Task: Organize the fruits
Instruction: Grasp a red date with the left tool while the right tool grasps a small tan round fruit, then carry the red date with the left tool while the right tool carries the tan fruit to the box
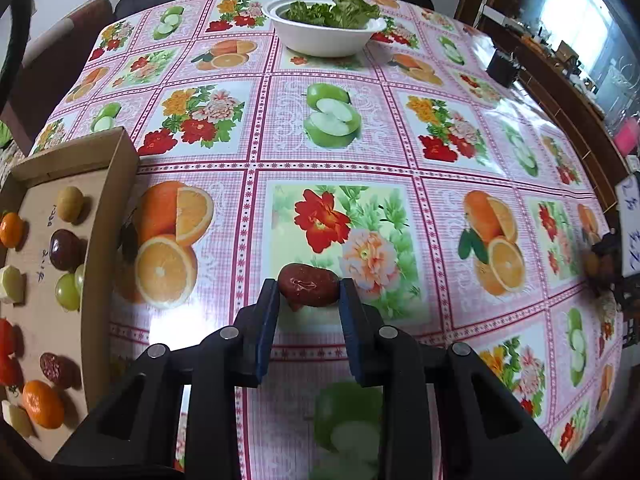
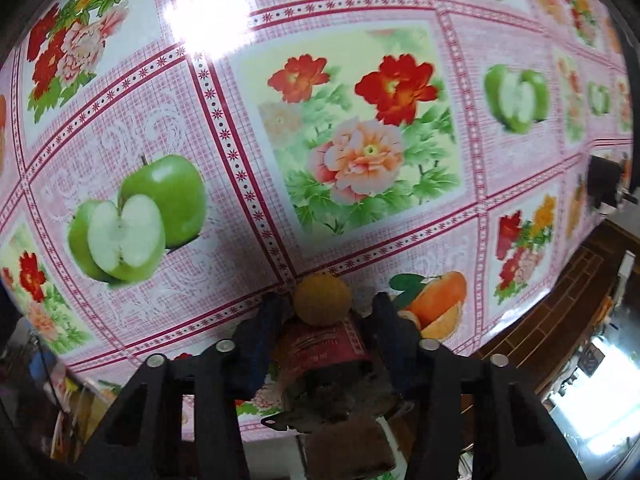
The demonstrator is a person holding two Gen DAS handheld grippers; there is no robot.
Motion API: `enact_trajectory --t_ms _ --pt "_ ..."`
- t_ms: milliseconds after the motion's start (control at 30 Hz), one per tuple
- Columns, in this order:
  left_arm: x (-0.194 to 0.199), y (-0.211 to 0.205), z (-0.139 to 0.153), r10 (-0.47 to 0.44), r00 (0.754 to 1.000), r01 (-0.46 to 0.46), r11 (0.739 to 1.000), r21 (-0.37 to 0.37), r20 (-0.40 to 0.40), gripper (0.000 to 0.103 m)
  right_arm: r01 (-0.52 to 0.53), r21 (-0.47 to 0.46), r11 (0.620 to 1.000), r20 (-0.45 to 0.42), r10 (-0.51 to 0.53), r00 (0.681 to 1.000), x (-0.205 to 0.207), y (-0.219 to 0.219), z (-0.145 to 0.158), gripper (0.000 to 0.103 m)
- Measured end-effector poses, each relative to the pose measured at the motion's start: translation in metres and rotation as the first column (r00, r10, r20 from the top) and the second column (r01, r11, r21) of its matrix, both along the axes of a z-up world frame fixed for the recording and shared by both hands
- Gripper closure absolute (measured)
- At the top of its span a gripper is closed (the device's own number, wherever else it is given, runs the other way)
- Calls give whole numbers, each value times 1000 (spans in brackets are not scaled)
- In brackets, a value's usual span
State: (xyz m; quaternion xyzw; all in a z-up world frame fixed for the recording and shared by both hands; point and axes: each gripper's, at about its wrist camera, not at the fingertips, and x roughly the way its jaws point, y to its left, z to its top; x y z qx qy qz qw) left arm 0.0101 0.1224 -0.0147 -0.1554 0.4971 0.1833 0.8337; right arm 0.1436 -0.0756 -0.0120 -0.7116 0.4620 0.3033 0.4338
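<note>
My left gripper (image 1: pixel 309 286) is shut on a dark red jujube (image 1: pixel 308 285) and holds it just above the patterned tablecloth. A cardboard tray (image 1: pixel 106 184) at the left holds sorted fruit: a tan longan (image 1: pixel 70 204), mandarins (image 1: pixel 12 229), dark red jujubes (image 1: pixel 64 249), green grapes (image 1: pixel 68 291) and pale apple pieces (image 1: pixel 11 284). My right gripper (image 2: pixel 322 300) is shut on a round yellow-brown longan (image 2: pixel 322 299), held over the tablecloth near the table edge.
A white bowl (image 1: pixel 324 38) of green lettuce stands at the far middle of the table. A small black object (image 1: pixel 502 66) sits near the far right edge. A dark chair and a wooden sideboard (image 1: pixel 560 92) flank the table.
</note>
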Motion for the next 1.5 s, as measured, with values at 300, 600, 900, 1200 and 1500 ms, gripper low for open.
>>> enact_trajectory --t_ms 300,600,900,1200,1500 --pt "-46 3 26 -13 995 18 999 -51 103 76 -49 259 965 -26 57 998 -45 17 43 75" --pt "-103 -6 40 24 989 -19 999 -35 144 76 76 681 728 -165 50 985 -141 36 62 75" --pt "-148 -1 47 132 981 -137 990 27 143 75 366 818 444 -407 -1 913 -181 59 53 75" --pt "-187 21 59 252 954 -273 955 120 161 75 557 799 226 -566 -27 824 -184 97 62 75" --pt "-204 39 54 314 936 -334 933 130 158 75 614 775 147 -624 34 780 -204 145 76 75"
